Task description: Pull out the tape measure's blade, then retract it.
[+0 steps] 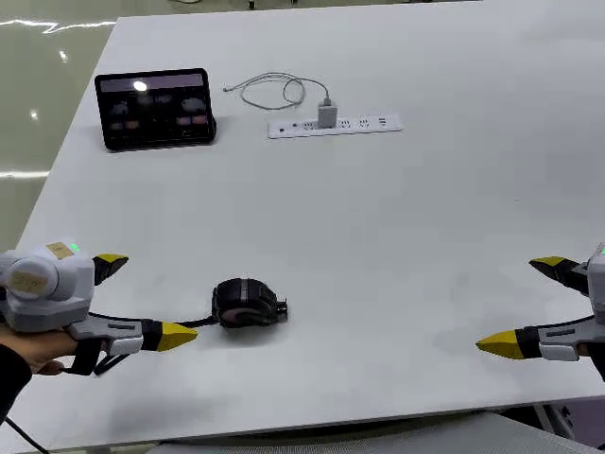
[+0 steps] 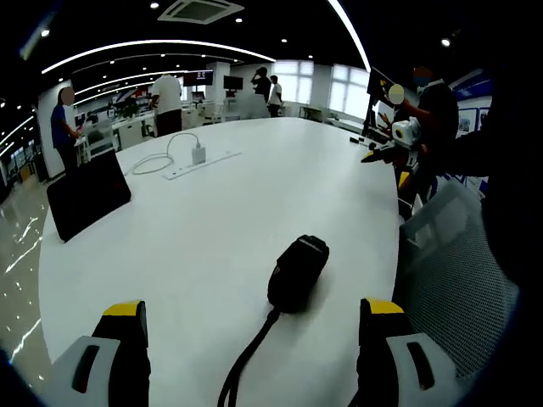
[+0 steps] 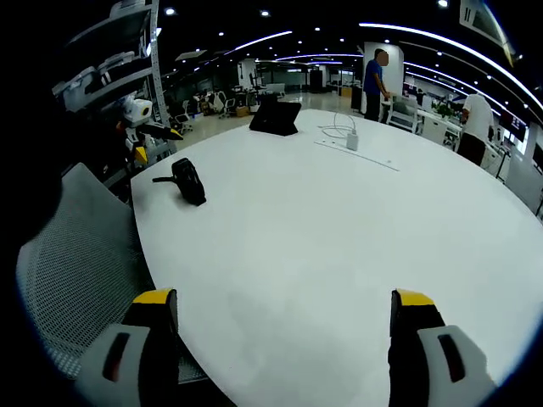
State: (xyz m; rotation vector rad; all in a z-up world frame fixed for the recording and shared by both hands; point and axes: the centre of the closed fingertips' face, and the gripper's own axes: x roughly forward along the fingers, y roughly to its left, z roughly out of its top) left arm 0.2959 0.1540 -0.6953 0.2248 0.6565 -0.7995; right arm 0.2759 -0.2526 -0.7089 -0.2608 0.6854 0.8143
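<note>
Tape measure [image 1: 248, 304], one, left claw [image 1: 146, 295], right claw [image 1: 518, 304]

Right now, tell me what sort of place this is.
Probably an open-plan office or lab: a big white table with a tablet and power strip, rows of desks behind it, strip lights overhead, people standing about.

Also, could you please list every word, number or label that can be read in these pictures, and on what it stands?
Nothing is readable.
On the tablet: screen content is blurred.
On the power strip: marks are too small.
On the sticker of the left hand-held gripper: too small to read.
On the tape measure: no legible label.
</note>
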